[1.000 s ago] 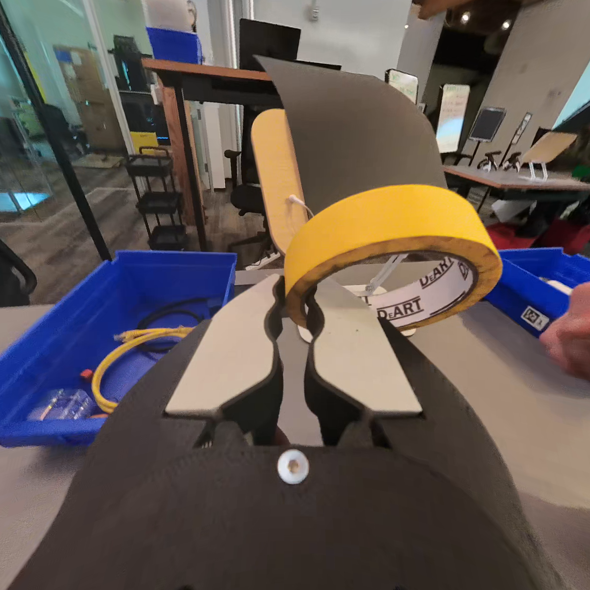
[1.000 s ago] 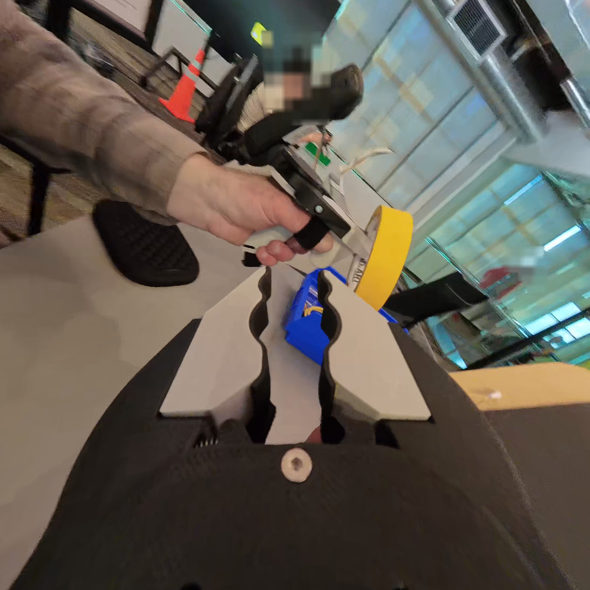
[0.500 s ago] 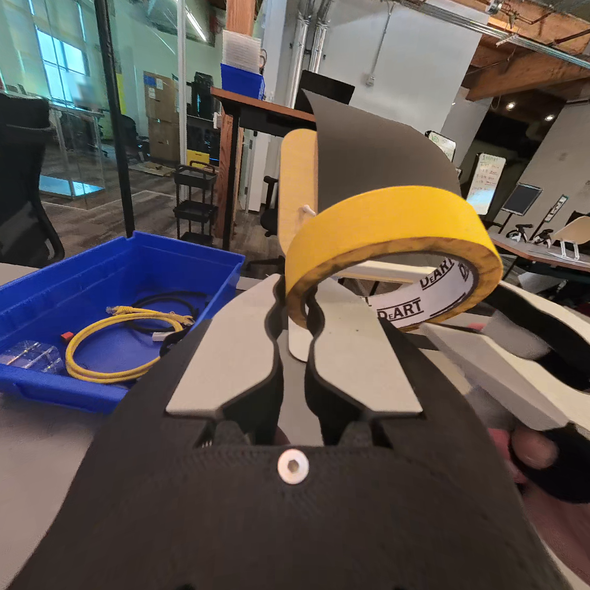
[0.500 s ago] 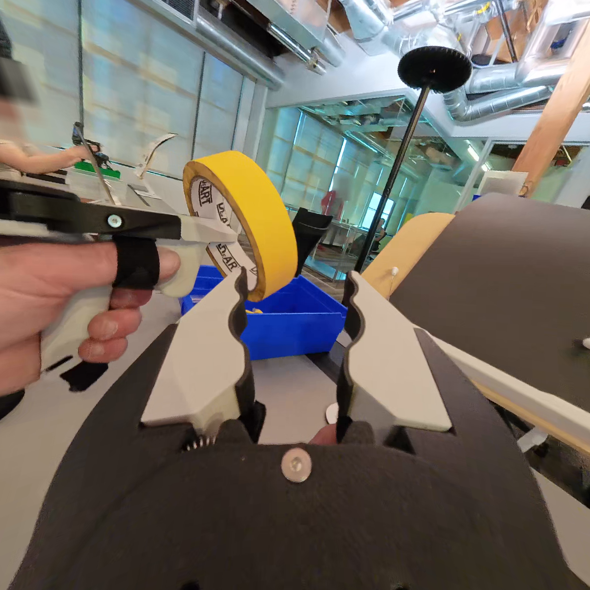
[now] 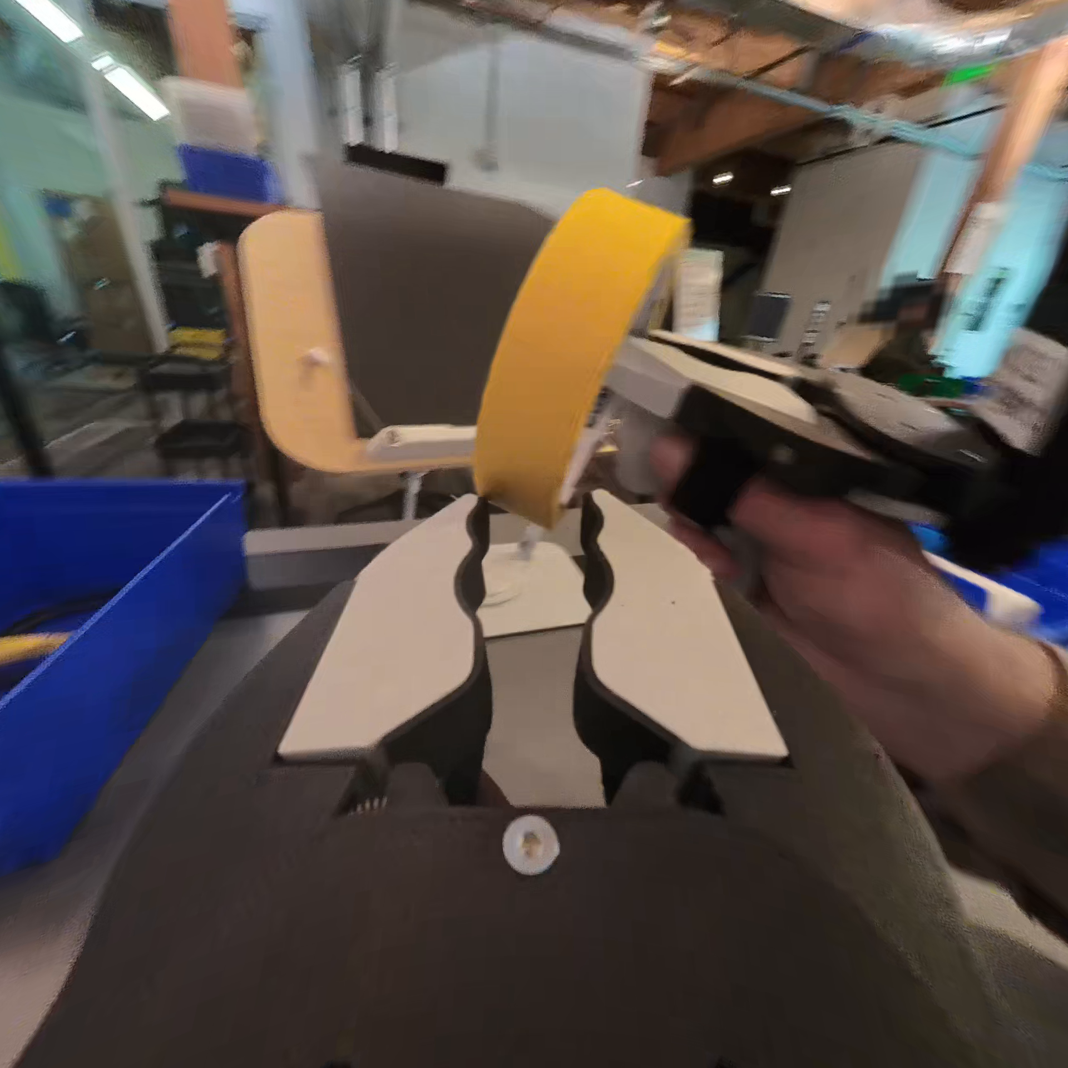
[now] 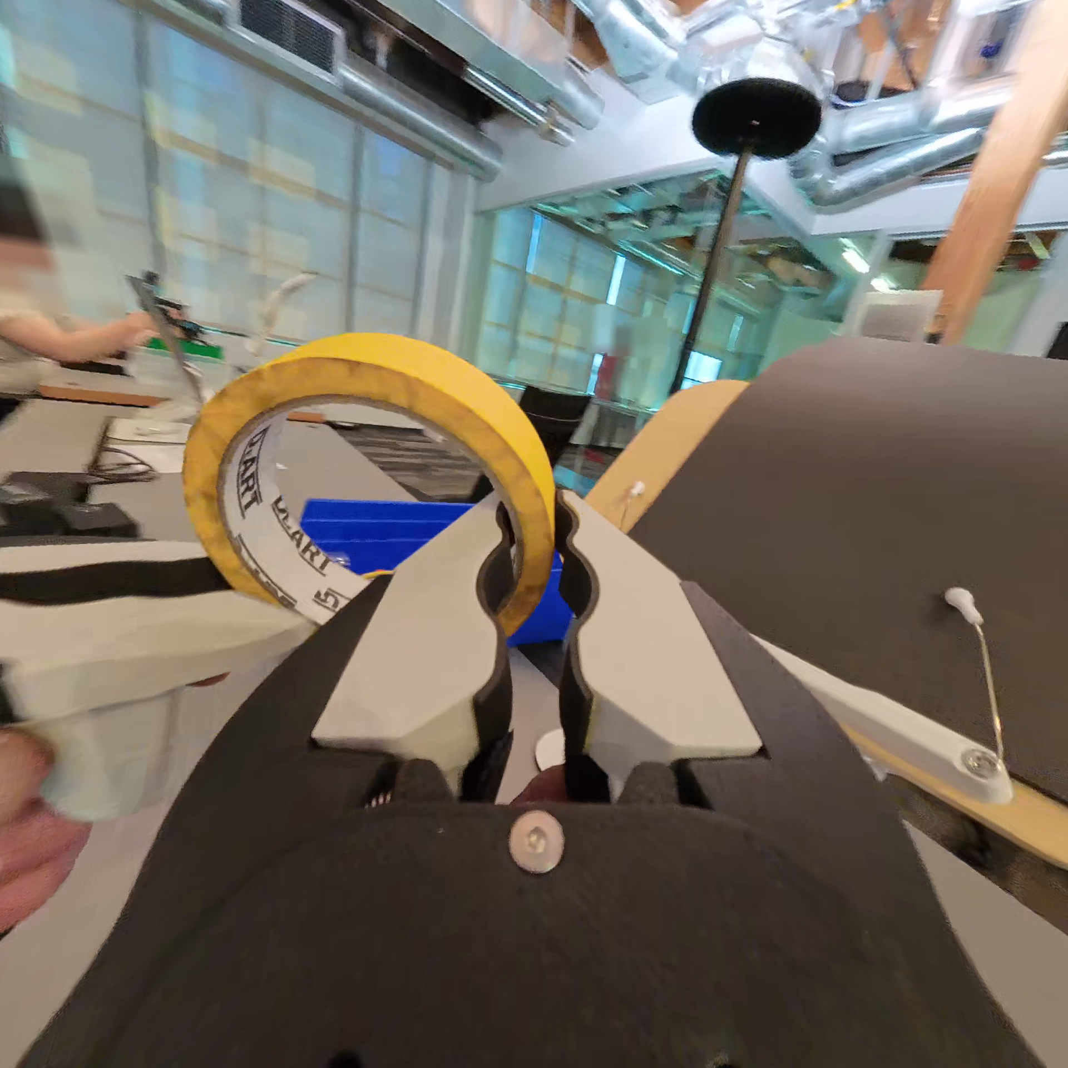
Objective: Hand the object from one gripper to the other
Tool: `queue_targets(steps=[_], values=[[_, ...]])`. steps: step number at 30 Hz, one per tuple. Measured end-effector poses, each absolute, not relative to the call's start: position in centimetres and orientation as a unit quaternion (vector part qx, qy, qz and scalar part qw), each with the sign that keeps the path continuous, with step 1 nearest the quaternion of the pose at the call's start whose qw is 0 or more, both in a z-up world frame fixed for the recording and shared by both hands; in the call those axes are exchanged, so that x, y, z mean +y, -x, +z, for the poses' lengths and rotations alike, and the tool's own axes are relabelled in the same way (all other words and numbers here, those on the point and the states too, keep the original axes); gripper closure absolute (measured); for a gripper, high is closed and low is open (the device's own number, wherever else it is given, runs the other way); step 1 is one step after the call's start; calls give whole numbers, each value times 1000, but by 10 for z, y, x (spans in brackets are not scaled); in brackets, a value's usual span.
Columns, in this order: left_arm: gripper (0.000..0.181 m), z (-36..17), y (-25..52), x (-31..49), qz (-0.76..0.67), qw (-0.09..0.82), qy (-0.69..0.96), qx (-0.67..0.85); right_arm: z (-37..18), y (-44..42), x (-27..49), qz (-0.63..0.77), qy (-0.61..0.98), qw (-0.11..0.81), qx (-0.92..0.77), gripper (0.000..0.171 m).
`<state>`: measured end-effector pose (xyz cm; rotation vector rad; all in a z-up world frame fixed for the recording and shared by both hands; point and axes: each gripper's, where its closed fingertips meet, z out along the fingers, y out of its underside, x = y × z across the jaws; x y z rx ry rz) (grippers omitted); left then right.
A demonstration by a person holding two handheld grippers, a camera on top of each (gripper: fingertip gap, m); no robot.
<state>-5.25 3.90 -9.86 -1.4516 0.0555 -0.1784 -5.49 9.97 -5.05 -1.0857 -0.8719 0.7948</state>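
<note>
R gripper (image 6: 534, 537): 2 fingers closed narrow on the tape (image 6: 370, 462) wall, 1 inside the ring, 1 outside. Tape held in air, above the table (image 6: 144, 503). L gripper (image 5: 534, 511): fingers apart, gap clear; tape's lower edge sits just above and beyond the tips, contact not discernible. Blue bin (image 5: 115, 624) at L, on table.

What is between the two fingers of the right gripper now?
In the right wrist view, the band of the yellow tape roll sits between the right gripper fingers, pinched.
</note>
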Motion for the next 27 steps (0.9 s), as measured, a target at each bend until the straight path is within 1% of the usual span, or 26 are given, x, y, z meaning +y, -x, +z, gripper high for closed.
queue_targets(steps=[1, 3, 5, 7, 8, 9, 12, 14, 16, 18, 21, 24, 25, 26, 27], values=[[154, -97, 44, 33, -88, 746, 658, 59, -50, 53, 101, 369, 486, 682, -403, 165], [152, -89, 36, 19, -94, 751, 644, 111, -51, 54, 94, 416, 474, 639, -441, 165], [143, -77, 40, 4, -43, 768, 618, 162, -58, 53, 94, 448, 487, 589, -464, 165], [130, -64, 43, -9, 65, 773, 586, 235, -69, 53, 88, 489, 496, 524, -491, 164], [125, -57, 43, -14, 129, 769, 566, 267, -74, 53, 91, 504, 513, 499, -483, 164], [117, -52, 39, -18, 179, 761, 545, 303, -79, 53, 94, 523, 529, 472, -473, 164], [93, -56, 19, -19, 297, 708, 489, 413, -96, 58, 81, 587, 542, 372, -473, 164], [76, -73, 10, -10, 332, 664, 479, 469, -107, 60, 61, 619, 525, 307, -498, 164], [60, -87, 8, 0, 338, 640, 482, 493, -115, 64, 48, 624, 517, 281, -514, 164], [50, -93, 10, 7, 321, 633, 501, 495, -122, 65, 28, 628, 496, 252, -544, 164], [36, -97, 12, 15, 317, 615, 517, 504, -132, 71, 21, 607, 505, 247, -562, 164], [37, -111, 15, 22, 312, 576, 553, 514, -143, 77, 28, 563, 536, 266, -570, 164], [42, -116, 20, 25, 323, 560, 564, 515, -143, 78, 28, 558, 541, 270, -569, 164], [52, -125, 26, 28, 331, 534, 579, 520, -143, 79, 28, 555, 544, 272, -568, 164], [52, -128, 32, 32, 341, 525, 585, 515, -144, 79, 27, 550, 547, 273, -569, 164]])
